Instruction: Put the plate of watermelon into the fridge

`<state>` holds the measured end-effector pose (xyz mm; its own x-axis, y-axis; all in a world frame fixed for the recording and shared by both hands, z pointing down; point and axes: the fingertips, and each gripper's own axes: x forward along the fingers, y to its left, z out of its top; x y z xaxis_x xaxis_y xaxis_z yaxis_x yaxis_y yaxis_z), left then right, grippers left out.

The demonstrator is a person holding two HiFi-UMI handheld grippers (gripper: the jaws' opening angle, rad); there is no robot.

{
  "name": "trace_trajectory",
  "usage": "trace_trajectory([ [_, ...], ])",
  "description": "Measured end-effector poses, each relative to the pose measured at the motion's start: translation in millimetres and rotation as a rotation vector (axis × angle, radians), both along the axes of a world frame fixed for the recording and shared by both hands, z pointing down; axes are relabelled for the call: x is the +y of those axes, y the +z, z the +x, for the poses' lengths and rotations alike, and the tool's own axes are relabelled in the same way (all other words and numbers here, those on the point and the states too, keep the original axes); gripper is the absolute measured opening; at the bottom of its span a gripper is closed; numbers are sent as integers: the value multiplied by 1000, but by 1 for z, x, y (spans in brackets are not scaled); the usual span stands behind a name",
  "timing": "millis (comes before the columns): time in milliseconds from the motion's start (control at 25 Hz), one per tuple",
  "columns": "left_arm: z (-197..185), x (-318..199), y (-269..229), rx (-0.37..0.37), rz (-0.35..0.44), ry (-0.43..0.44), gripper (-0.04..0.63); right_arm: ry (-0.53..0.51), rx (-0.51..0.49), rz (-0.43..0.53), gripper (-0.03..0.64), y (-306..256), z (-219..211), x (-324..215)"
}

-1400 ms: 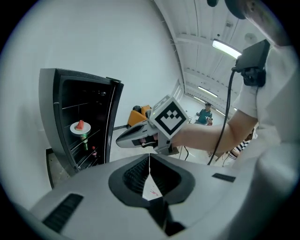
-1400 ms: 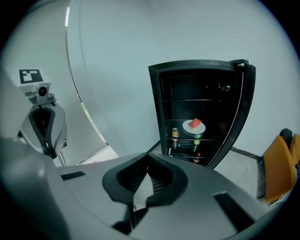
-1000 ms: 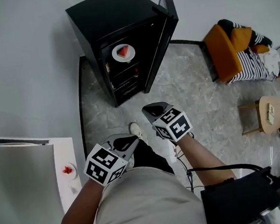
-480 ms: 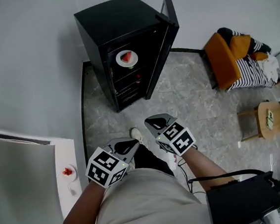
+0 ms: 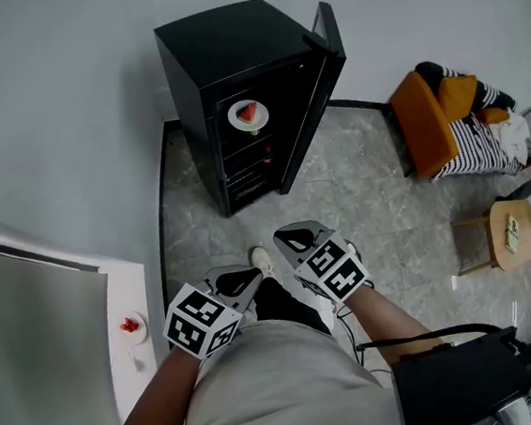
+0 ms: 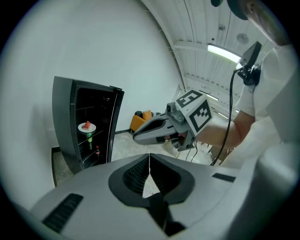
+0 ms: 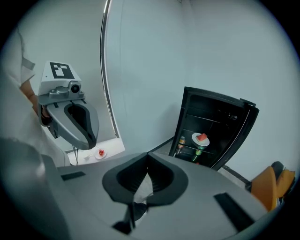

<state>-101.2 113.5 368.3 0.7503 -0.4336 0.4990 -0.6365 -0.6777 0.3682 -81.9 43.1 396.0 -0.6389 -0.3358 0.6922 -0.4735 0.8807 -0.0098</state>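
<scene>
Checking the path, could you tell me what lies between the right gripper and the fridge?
In the head view, only bare stone floor separates the right gripper from the fridge holding the watermelon plate.

A furnished indoor room was shown, set up like a lounge corner rather than a true kitchen. A small black fridge point(image 5: 229, 41) was placed against a plain pale wall point(image 5: 47, 107), on a floor point(image 5: 357, 188) laid with grey marbled tiles. An orange armchair point(image 5: 423, 119) draped with striped cloth point(image 5: 479, 132) and a low round wooden table point(image 5: 510, 226) were seen well apart from it. A white counter point(image 5: 122, 280) was set along the left side. A panelled ceiling point(image 6: 197, 28) with a strip light point(image 6: 225, 52) was seen, as in an office or lab.
</scene>
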Motion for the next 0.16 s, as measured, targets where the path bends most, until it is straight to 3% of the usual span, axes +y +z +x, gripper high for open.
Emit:
trace_trajectory([
  [160, -4, 1, 1, 0, -4, -9, 14, -7, 8, 1, 14, 1, -2, 0],
])
